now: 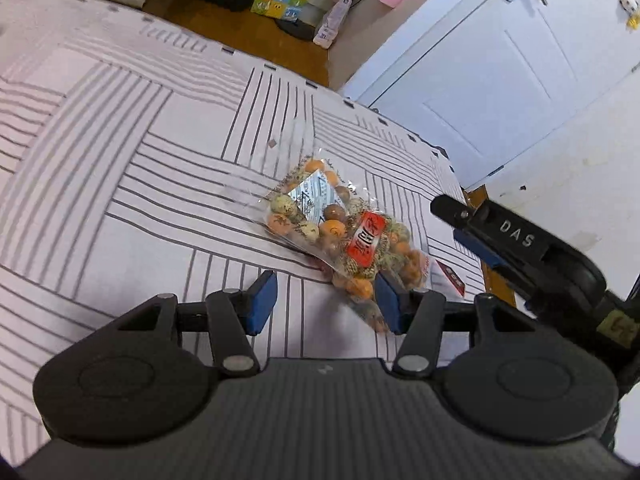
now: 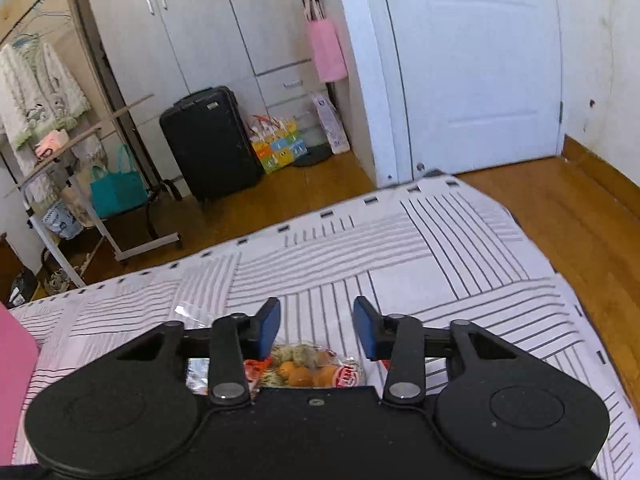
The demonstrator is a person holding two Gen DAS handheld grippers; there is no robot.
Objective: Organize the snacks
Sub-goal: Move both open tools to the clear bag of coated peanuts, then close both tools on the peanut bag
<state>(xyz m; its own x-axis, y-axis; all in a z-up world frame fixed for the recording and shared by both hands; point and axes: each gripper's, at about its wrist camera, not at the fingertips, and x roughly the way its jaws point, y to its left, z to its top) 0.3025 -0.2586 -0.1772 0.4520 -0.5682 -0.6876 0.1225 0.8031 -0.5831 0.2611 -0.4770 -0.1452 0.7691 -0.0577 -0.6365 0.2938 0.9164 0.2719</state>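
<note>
A clear bag of round orange, brown and speckled snacks (image 1: 340, 236) with a red label lies on the striped bed cover (image 1: 120, 160). My left gripper (image 1: 326, 300) is open and empty, and its right finger touches the bag's near end. My right gripper (image 2: 316, 326) is open and empty above the same bag (image 2: 308, 368), which shows partly under its fingers. The right gripper's body also shows at the right of the left wrist view (image 1: 520, 248). A small red packet (image 1: 450, 276) lies partly under the bag.
The bed's edge (image 2: 560, 280) drops to a wooden floor. A white door (image 2: 480, 60), a black suitcase (image 2: 208, 140), a colourful box (image 2: 278, 148), a clothes rack (image 2: 48, 128) and wardrobes (image 2: 192, 20) stand beyond. Something pink (image 2: 12, 380) is at the left.
</note>
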